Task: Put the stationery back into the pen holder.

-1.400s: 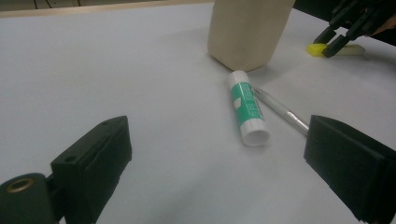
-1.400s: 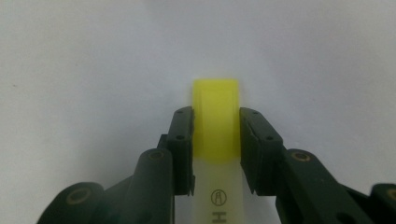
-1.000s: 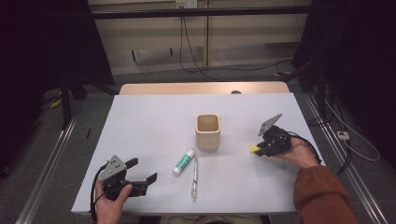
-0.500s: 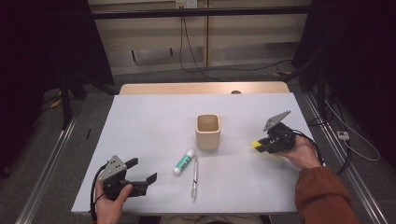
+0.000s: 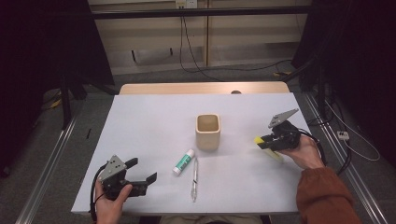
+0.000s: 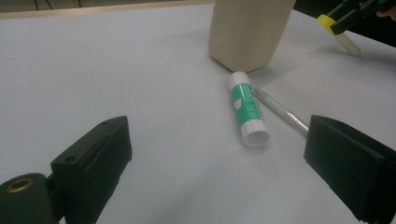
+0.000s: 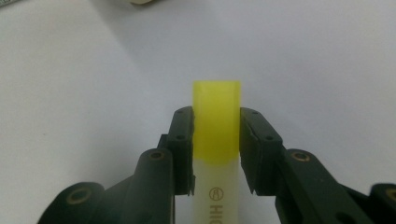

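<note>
Jaws of the right gripper (image 7: pixel 216 128) pinch a yellow-capped highlighter pen (image 7: pixel 217 121) at its cap; the cap may, apparently, pull off or slip. Left gripper (image 6: pixel 224 154) jaws stand spread.

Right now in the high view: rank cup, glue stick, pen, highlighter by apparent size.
1. cup
2. pen, longest but thin
3. glue stick and highlighter: unsure, the right gripper covers part of the highlighter.

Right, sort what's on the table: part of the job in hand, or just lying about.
In hand:
- yellow highlighter, clamped in the right gripper
- beige cup, the likely target

Lying about:
- glue stick
- pen
- left gripper, open and idle
</note>
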Tool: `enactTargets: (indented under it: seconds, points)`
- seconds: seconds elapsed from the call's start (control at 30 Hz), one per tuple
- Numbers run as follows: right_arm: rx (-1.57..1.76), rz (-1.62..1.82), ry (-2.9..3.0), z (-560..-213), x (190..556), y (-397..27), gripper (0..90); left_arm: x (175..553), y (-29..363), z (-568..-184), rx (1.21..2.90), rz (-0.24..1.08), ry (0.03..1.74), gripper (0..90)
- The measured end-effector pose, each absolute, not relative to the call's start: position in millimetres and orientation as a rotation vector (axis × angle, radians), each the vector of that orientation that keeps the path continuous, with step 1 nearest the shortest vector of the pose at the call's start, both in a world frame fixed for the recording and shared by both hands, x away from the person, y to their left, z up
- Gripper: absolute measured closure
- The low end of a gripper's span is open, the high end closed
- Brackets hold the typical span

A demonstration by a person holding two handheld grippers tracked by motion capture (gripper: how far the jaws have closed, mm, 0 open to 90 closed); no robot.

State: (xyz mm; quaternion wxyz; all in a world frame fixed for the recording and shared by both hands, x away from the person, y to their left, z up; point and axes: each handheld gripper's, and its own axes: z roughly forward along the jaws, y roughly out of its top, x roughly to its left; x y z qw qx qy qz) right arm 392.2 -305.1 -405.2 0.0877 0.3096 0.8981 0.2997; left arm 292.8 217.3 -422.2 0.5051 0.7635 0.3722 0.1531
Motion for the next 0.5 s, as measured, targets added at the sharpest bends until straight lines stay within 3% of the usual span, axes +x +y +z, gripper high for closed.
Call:
enactTargets:
  seconds: [0.5]
  points:
    - [0.953,1.046,2.505,-385,386,-316,67.7,293,217,-422,1.843,0.369,0.901,7.4]
